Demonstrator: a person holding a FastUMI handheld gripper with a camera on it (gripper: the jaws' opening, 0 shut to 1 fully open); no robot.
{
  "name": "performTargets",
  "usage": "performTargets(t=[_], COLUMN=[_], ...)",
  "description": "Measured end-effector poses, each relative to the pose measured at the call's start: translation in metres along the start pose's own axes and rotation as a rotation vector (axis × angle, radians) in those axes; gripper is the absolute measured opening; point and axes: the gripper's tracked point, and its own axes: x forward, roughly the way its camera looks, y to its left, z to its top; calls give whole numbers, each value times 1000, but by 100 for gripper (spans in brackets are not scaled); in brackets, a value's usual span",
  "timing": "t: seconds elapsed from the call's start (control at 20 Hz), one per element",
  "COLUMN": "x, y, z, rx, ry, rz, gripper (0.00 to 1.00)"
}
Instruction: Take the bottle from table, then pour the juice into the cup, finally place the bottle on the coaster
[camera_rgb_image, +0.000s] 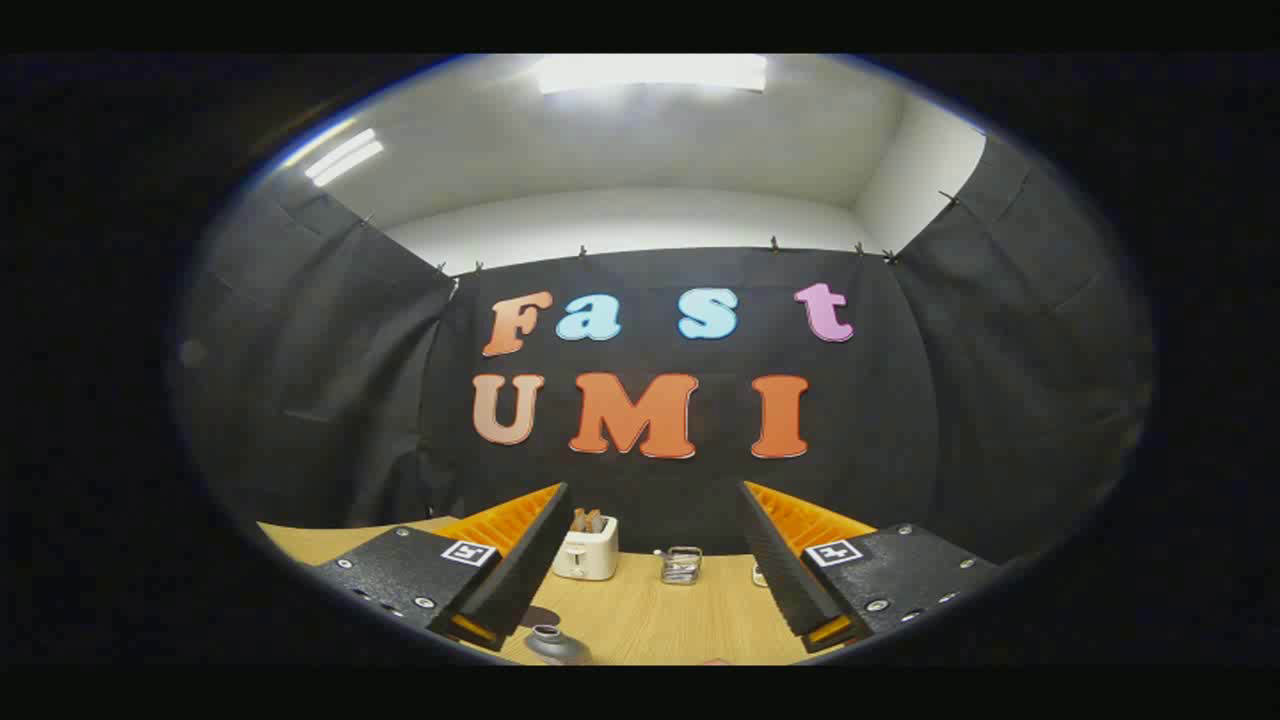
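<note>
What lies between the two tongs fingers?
Nothing is held: the tongs are open. In the gap, farther on the table, stand a toaster and a glass cup.

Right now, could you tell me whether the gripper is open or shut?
Open: the gripper has its fingers spread wide apart, gripping nothing, with bare wooden table between them.

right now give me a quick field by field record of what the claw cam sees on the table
claw: open, fingers spread wide, nothing between them
table: light wood, under and ahead of the fingers
toaster: white, slices in it, beyond the fingers at the back of the table
glass cup: clear, handled, beside the toaster, looks empty
grey bottle top: just ahead of the near finger, low in view, body hidden
coaster: cannot tell
task stage: bottle not yet grasped
</note>
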Motion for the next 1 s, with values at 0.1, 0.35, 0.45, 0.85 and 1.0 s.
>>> performTargets(t=[0.1,0.35,0.45,0.85,1.0], x=[1,1,0,4,2], y=[6,17,20,27,31], z=[-2,-2,-3,-12,-17], rx=[-14,-13,-9,9,16], ry=[8,9,9,21,25], rz=[15,38,46,68,90], gripper=[96,97,96,96,96])
